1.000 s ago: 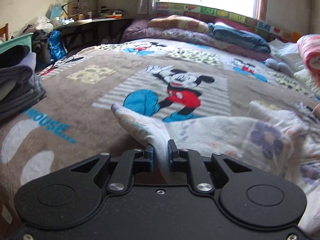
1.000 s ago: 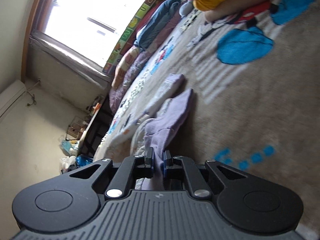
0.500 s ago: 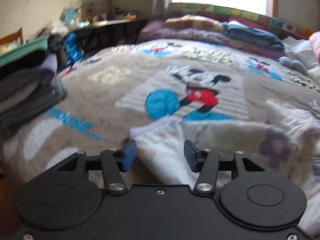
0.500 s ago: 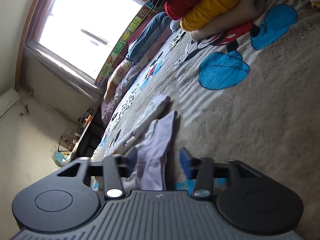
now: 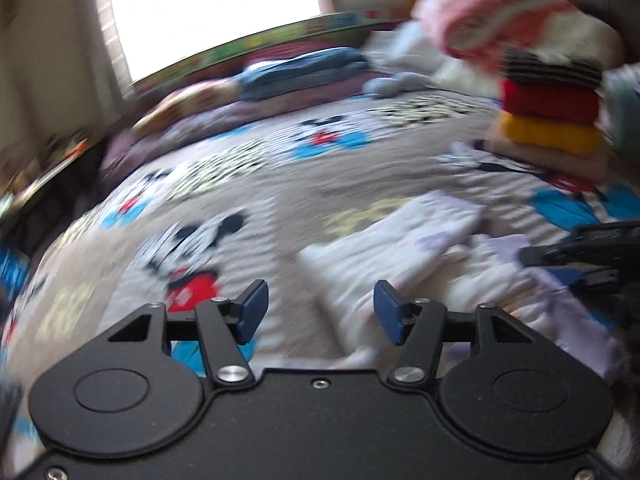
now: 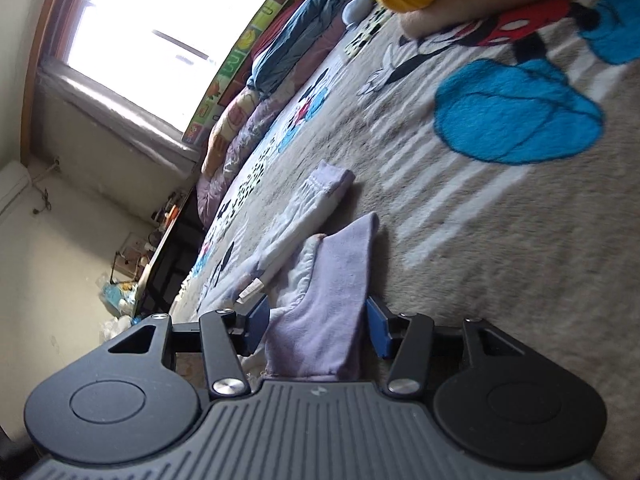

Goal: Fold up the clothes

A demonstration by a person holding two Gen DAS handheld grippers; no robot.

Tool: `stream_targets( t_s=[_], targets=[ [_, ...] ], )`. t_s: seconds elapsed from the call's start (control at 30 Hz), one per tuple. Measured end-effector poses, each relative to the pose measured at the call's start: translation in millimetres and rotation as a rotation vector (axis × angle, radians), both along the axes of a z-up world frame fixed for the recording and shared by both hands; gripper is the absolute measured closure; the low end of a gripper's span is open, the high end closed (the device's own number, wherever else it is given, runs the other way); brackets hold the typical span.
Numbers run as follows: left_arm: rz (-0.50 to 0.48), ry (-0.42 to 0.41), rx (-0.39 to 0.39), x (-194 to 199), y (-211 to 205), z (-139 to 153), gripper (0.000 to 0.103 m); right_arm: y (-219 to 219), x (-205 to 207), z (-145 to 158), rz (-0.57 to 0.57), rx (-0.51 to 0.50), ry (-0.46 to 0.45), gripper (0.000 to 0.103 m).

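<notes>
Your garment lies on the blanket, between both grippers.
The garment lies on the blanket ahead of your left gripper; your right gripper straddles its near end; the folded stack sits beyond, far right.

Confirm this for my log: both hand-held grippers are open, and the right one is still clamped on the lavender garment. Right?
Not quite. In the right wrist view the right hand-held gripper stands open around the lavender garment, not clamped. The left hand-held gripper is open too.
</notes>
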State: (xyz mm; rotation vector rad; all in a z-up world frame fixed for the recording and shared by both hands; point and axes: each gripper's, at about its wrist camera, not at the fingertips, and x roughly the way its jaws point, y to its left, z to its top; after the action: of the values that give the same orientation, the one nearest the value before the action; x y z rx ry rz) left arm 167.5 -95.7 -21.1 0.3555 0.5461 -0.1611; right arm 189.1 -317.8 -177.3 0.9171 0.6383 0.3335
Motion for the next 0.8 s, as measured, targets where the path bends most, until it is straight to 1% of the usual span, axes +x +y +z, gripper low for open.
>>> stream_targets(
  t_s=[0.1, 0.17, 0.37, 0.63, 0.8],
  targets=[
    [-0.066, 0.019, 0.057, 20.0, -26.3, -3.4, 0.043, 3.0, 3.2, -0.2, 0.012, -0.01, -0.005, 0.057],
    [-0.1, 0.053, 0.081, 34.6, -39.0, -9.3, 0.043, 2.9, 5.4, -2.0, 0.013, -0.003, -0.004, 0.063],
    [-0.171, 0.162, 0.146, 74.3, -74.3, -29.9, 0.043, 3.3, 7.6, -2.7, 0.021, -0.007, -0.009, 0.063],
    [-0.213, 0.289, 0.162, 121.0, -110.9, -45.2, 0.043, -1.8, 1.2, -4.3, 0.039, 0.012, -0.008, 0.064],
    [-0.218, 0.34, 0.196, 145.2, -134.6, -58.9, 0.043, -0.2, -0.4, -3.8, 0.049, 0.0, -0.009, 0.064]
  ],
)
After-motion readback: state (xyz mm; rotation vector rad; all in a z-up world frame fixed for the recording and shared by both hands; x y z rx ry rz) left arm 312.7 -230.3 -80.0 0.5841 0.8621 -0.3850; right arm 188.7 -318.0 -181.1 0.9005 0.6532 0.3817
